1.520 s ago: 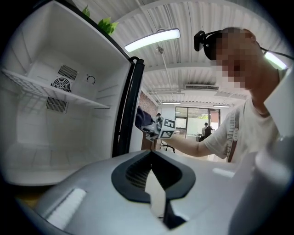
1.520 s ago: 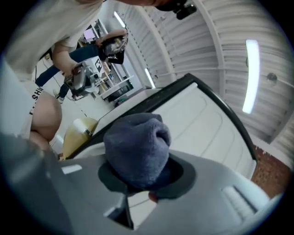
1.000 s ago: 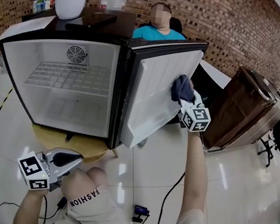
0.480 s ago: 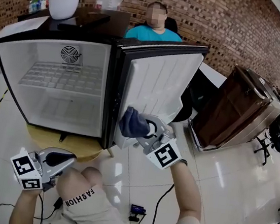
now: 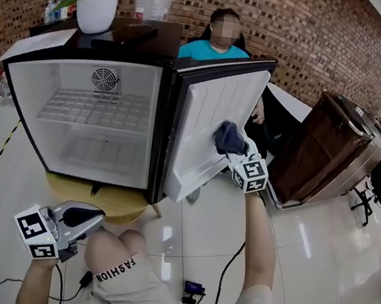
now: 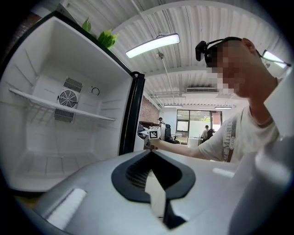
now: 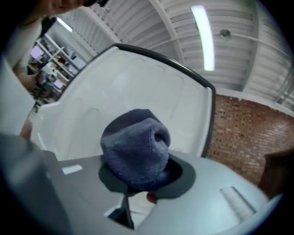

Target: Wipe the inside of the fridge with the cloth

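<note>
Back up goes the right gripper (image 5: 237,154): half a second ago it was down by the bottom edge of the fridge door (image 5: 207,108), and now it sits at mid-height on the door's white inner panel. Its jaws are clamped on the cloth (image 5: 228,137), a dark blue fluffy bundle bulging out past the tips. The cloth looks pressed against the panel toward the door's outer edge, though from the head view I can't be sure it actually touches. In the right gripper view the cloth fills the middle, with the moulded white panel right behind it.

Over to the left gripper (image 5: 94,220), which has barely shifted: it hangs low in front of the fridge (image 5: 72,150), below its bottom left corner, beside the person's knee (image 5: 111,249). Its jaws are together with nothing between them. It points into the open fridge.

Inside the fridge, a wire shelf (image 5: 92,108) spans the upper half and a round fan vent (image 5: 104,79) sits on the back wall above it. The compartment holds nothing else. The fridge stands on a round wooden stand (image 5: 117,204). On top of the fridge is a white plant pot (image 5: 97,12), and behind the fridge sits a person in a blue shirt (image 5: 214,48).
</note>
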Tool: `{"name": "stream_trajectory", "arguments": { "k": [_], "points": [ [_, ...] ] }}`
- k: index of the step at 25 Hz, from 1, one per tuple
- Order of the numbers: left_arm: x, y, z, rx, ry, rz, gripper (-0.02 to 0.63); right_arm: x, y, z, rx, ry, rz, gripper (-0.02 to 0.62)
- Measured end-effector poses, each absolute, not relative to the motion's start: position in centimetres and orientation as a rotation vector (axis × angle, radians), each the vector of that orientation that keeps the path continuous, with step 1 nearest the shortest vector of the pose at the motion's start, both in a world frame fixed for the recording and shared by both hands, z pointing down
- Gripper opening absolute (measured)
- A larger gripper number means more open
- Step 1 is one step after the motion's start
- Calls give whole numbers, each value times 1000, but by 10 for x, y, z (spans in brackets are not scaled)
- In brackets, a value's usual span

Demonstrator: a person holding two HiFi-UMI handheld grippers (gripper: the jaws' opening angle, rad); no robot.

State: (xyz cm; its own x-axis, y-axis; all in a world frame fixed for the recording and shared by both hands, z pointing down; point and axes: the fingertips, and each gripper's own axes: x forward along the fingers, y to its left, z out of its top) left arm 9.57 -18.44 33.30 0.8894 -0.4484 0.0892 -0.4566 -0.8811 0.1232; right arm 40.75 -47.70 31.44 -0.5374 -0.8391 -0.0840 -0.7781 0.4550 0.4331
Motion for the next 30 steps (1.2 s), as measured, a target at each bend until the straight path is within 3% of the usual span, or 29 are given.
{"name": "stream_trajectory", "arguments": {
  "k": [7,12,15,17,22,25,30],
  "points": [
    [104,-186,340,2911,-668,101,5,422,-491,312,1462,-2206,-789,101],
    [116,-186,346,2920,-632,113,5,467,-519,327,1578,-2086,-661,104],
    [118,-184,348,2924,-634,119,5,408,-461,300,1435,-2238,-784,103],
    [114,-184,346,2922,-648,118,5,343,-394,298,1099,-2354,-949,103],
    [103,-187,339,2915,-683,102,5,258,-343,359,670,-2358,-997,103],
    [105,-185,343,2915,-675,113,5,287,-375,370,753,-2375,-925,103],
    [99,-183,344,2907,-682,107,5,413,-480,374,1287,-2224,-646,101]
  ]
}}
